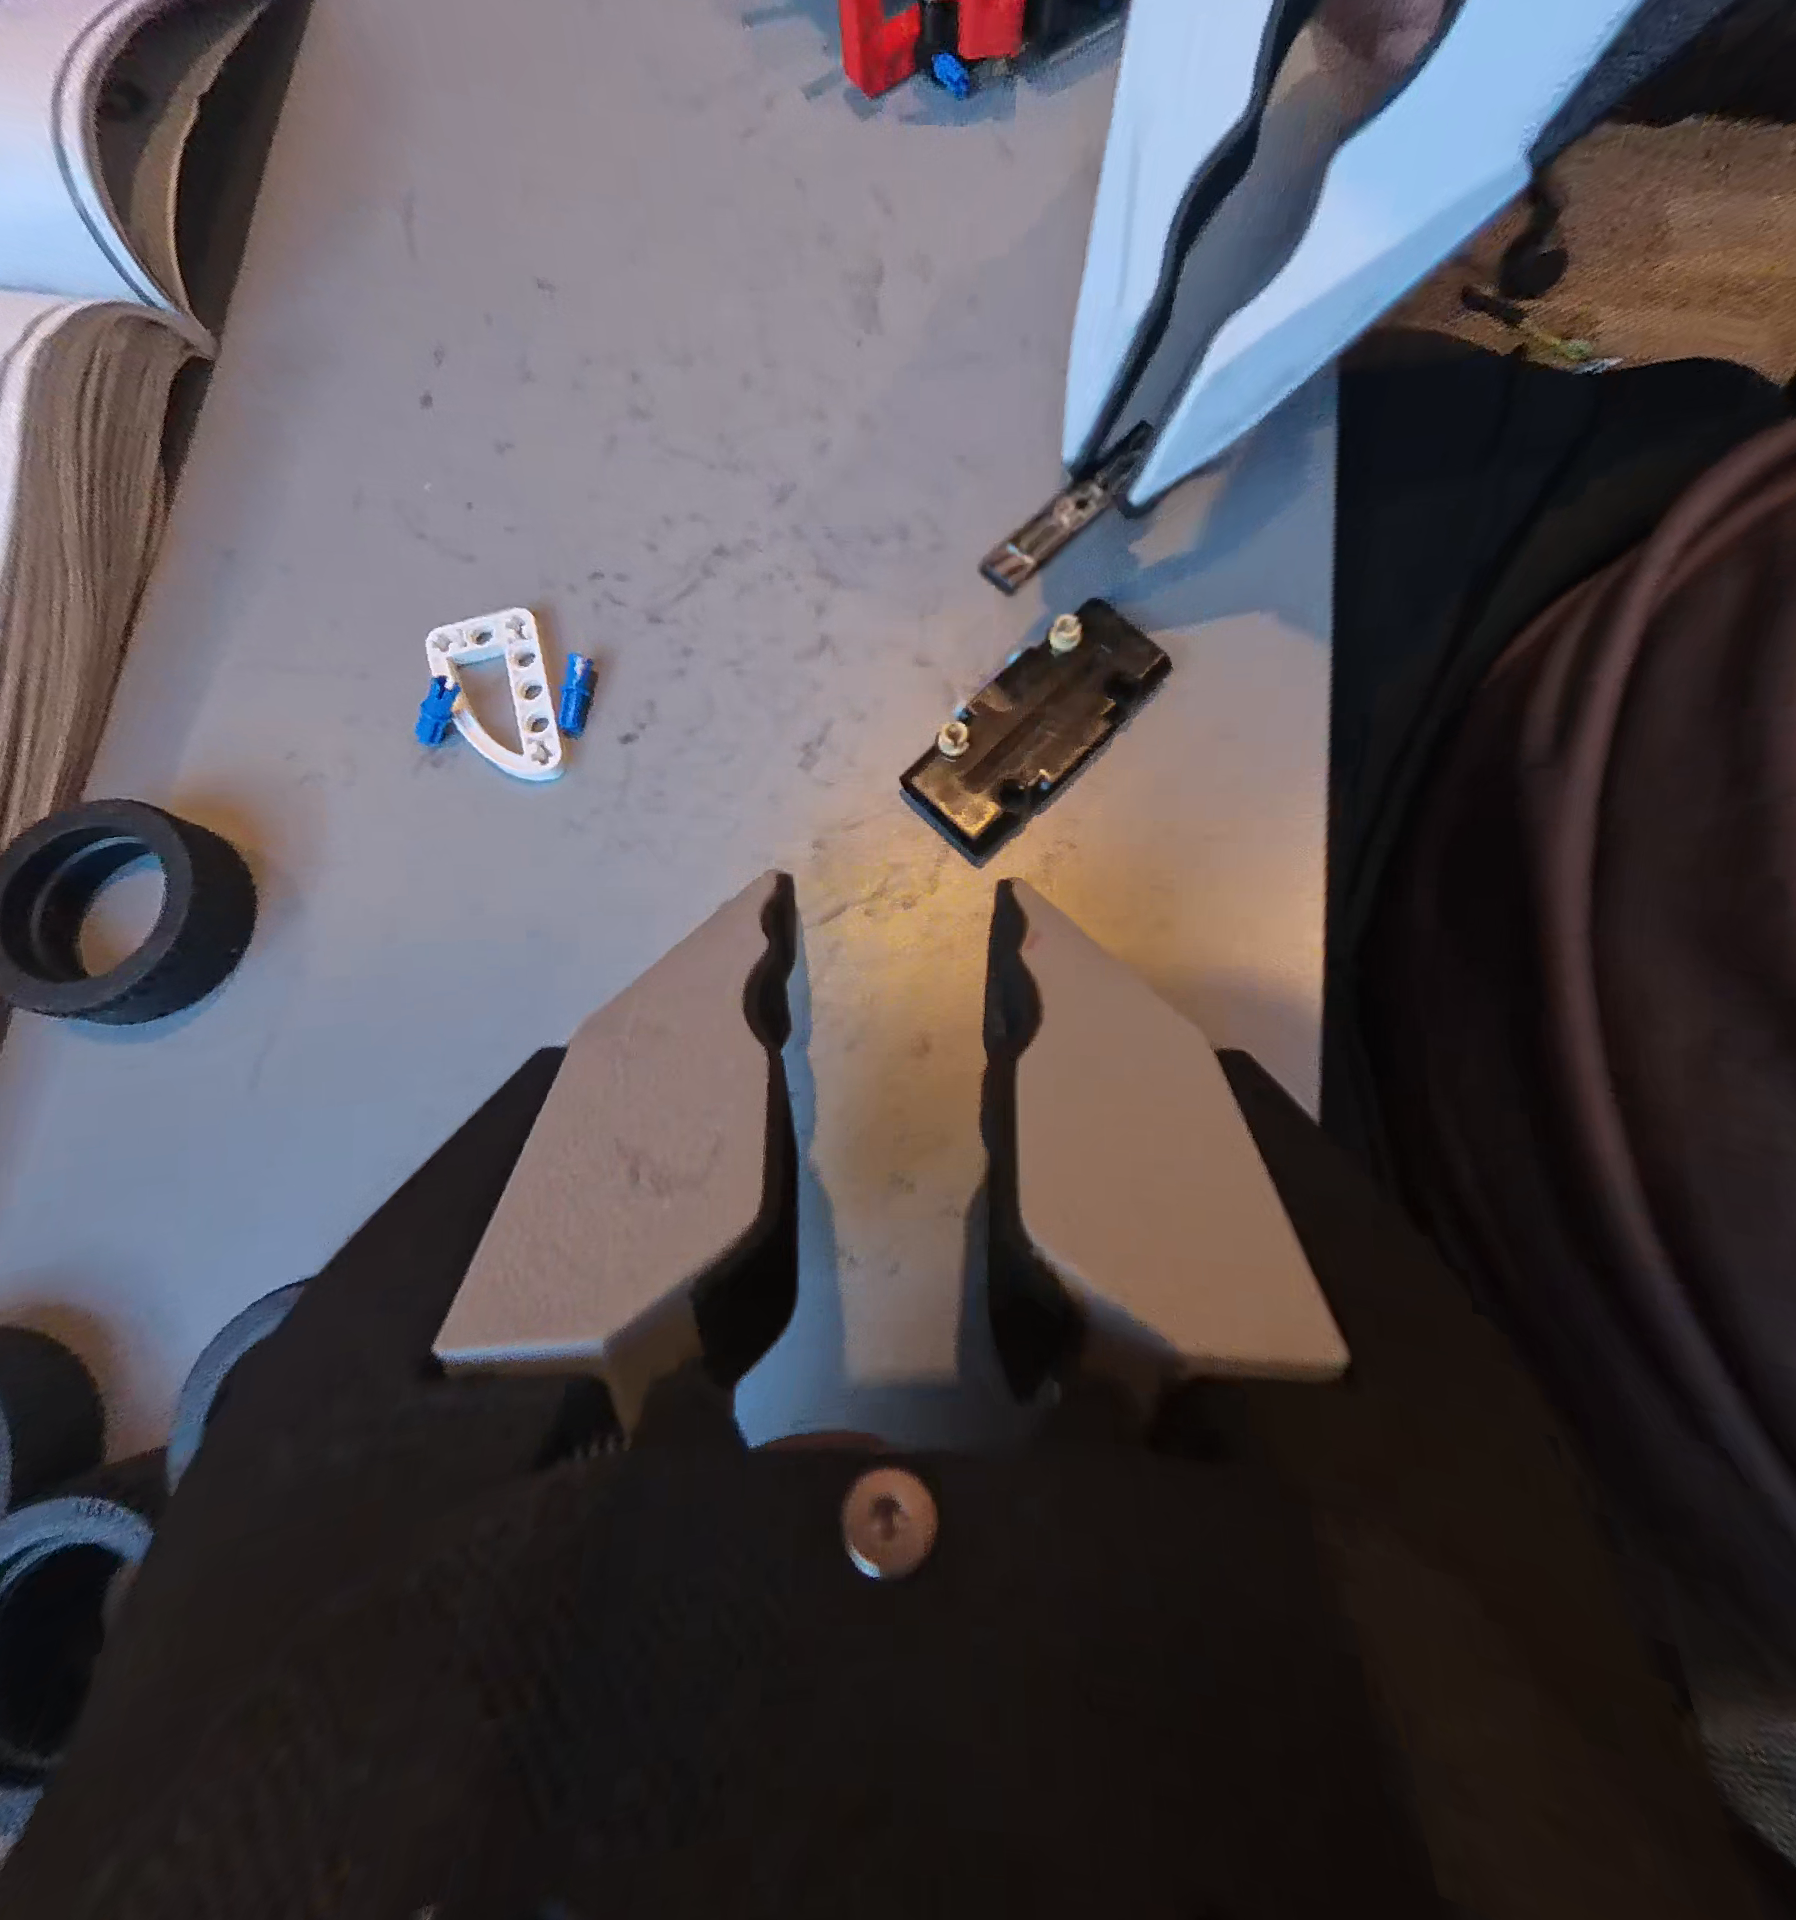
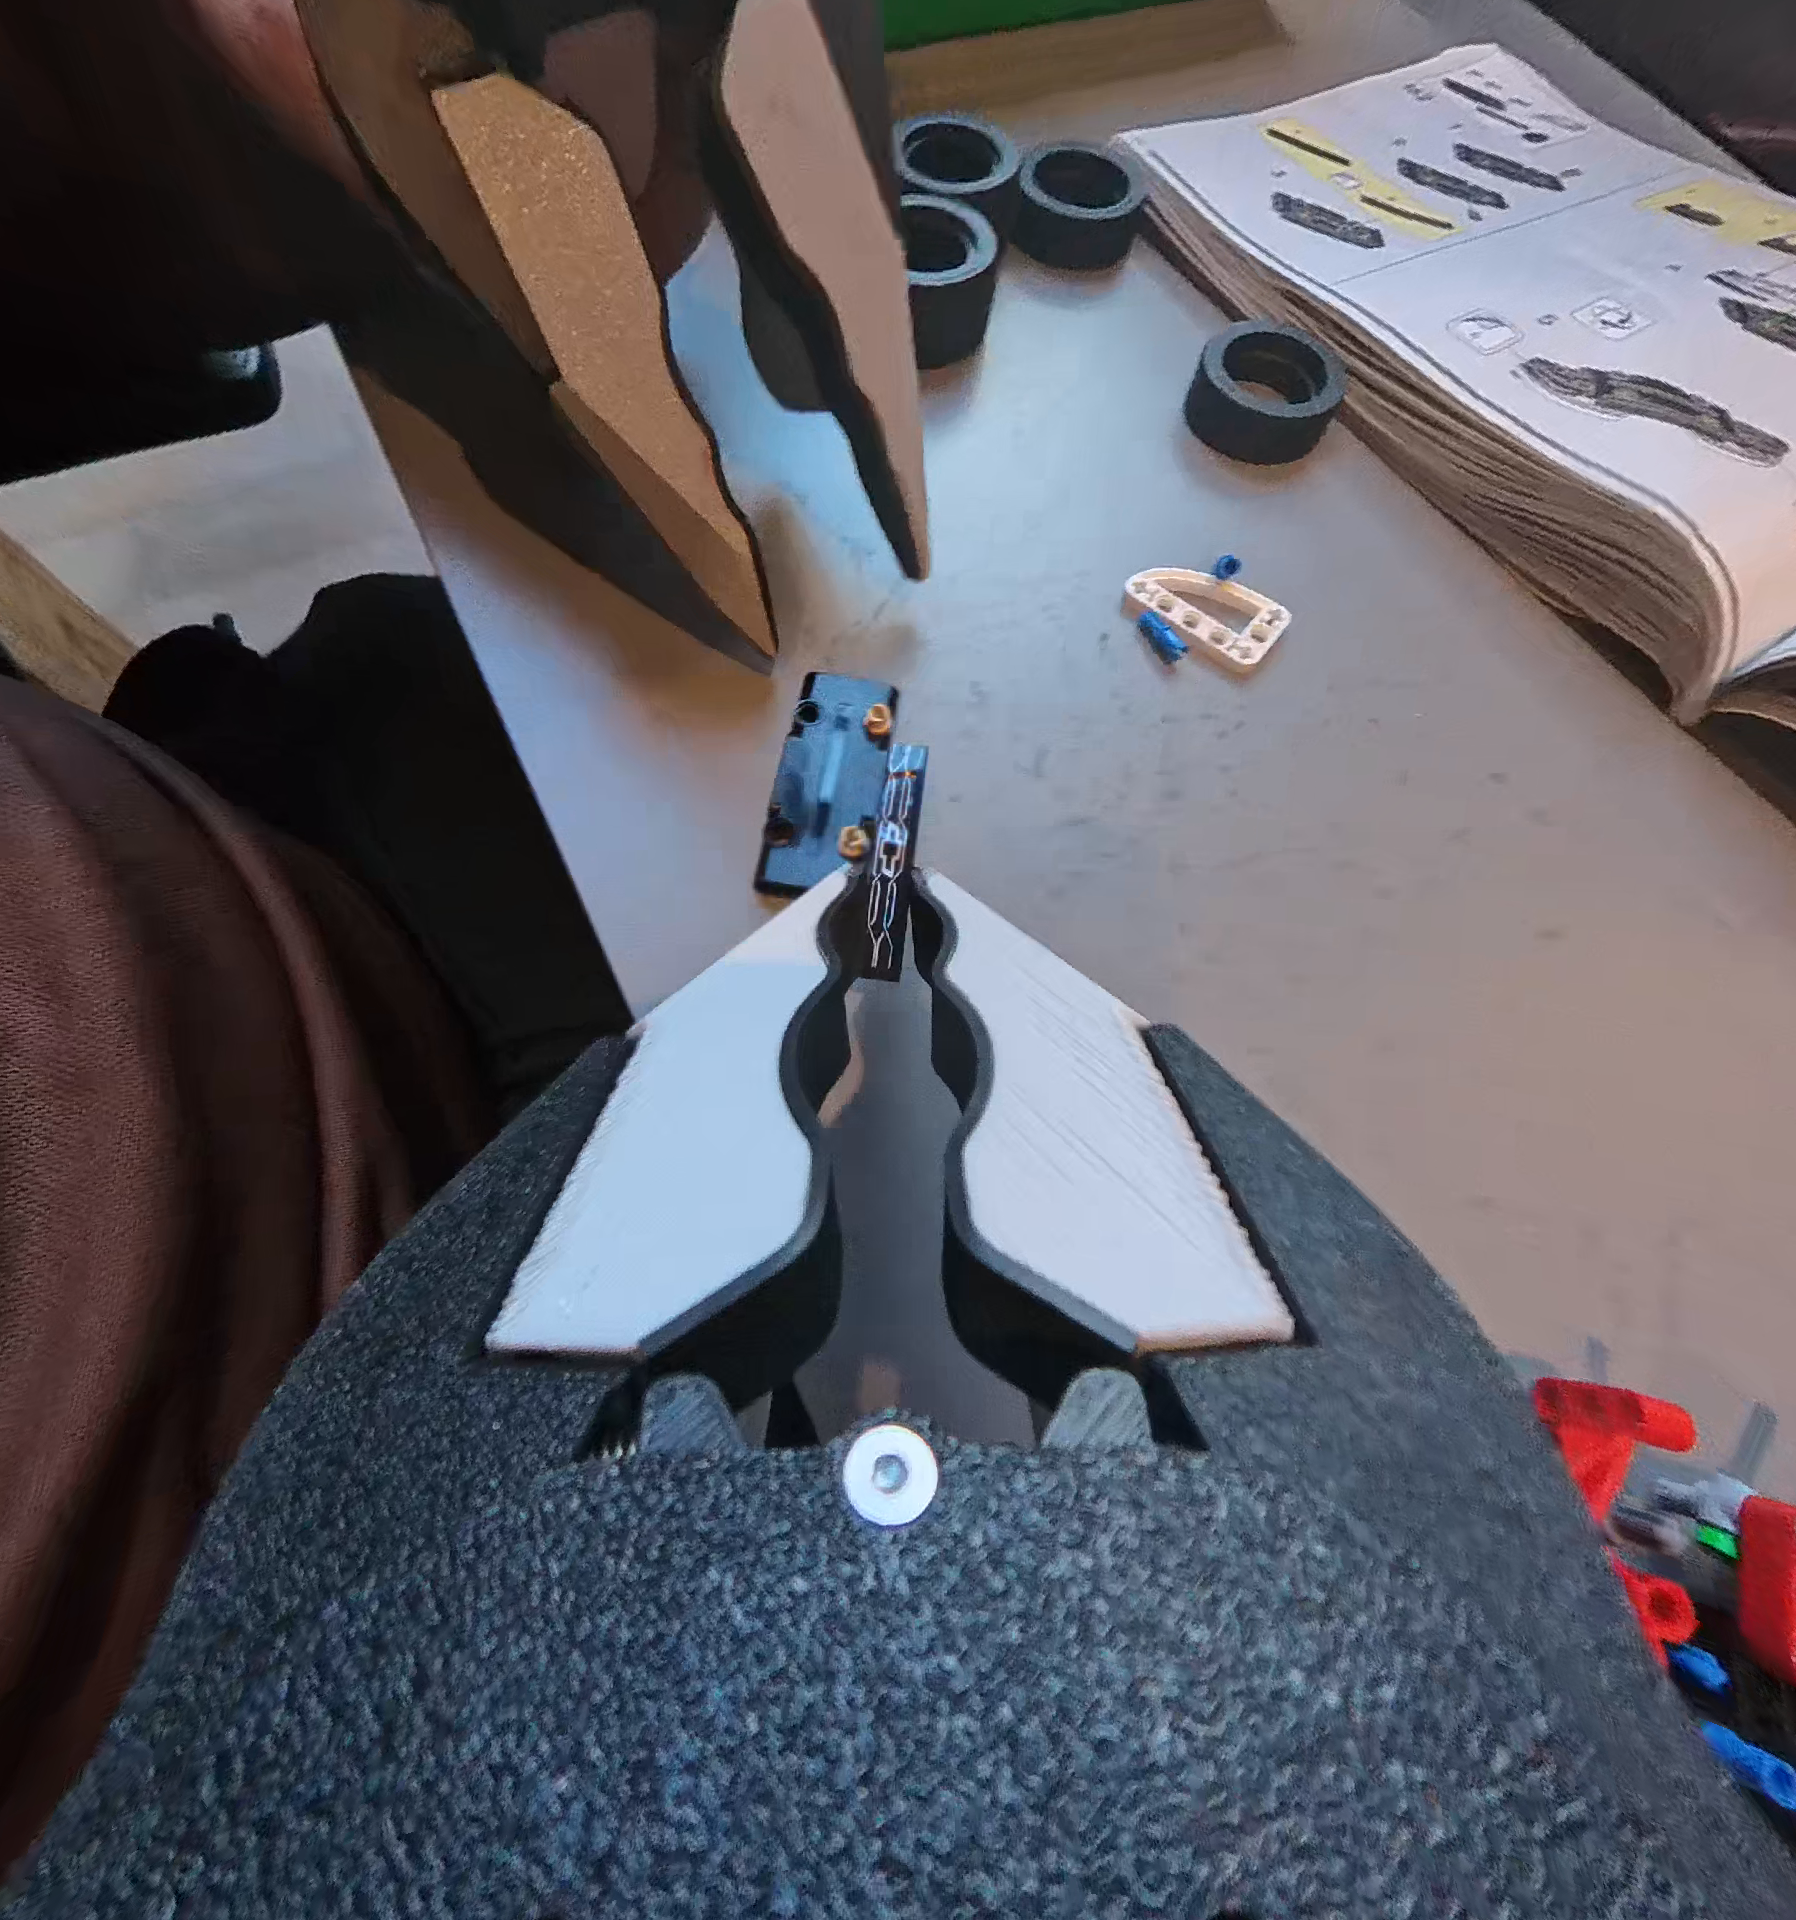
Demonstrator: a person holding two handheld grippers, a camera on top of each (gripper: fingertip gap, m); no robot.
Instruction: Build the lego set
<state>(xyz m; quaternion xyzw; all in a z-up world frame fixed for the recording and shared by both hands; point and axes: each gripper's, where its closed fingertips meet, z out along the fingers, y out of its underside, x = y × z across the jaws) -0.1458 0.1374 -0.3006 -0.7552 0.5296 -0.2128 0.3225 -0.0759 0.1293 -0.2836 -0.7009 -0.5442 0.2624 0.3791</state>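
Note:
My right gripper [image 2: 889, 883] is shut on a thin black patterned lego strip [image 2: 896, 831] and holds it just above a black rectangular lego panel [image 2: 821, 790] with two tan pins. In the left wrist view the strip [image 1: 1050, 535] sticks out of the right gripper's fingertips [image 1: 1133, 468], just beyond the panel [image 1: 1039, 727]. My left gripper [image 1: 894, 894] is open and empty, just short of the panel. It shows from the other side in the right wrist view [image 2: 842, 613]. A white curved lego frame [image 1: 504, 691] with two blue pins [image 1: 577, 694] lies to the left.
An open instruction booklet [image 2: 1559, 343] lies along the far side. Several black tyres [image 2: 1263, 390] stand near it, one at the left [image 1: 115, 909]. A red lego assembly [image 1: 925, 42] sits at the top, also at the lower right [image 2: 1735, 1558]. The table edge [image 1: 1325, 727] runs at the right. There is about 8 centimetres between the tips of the two grippers.

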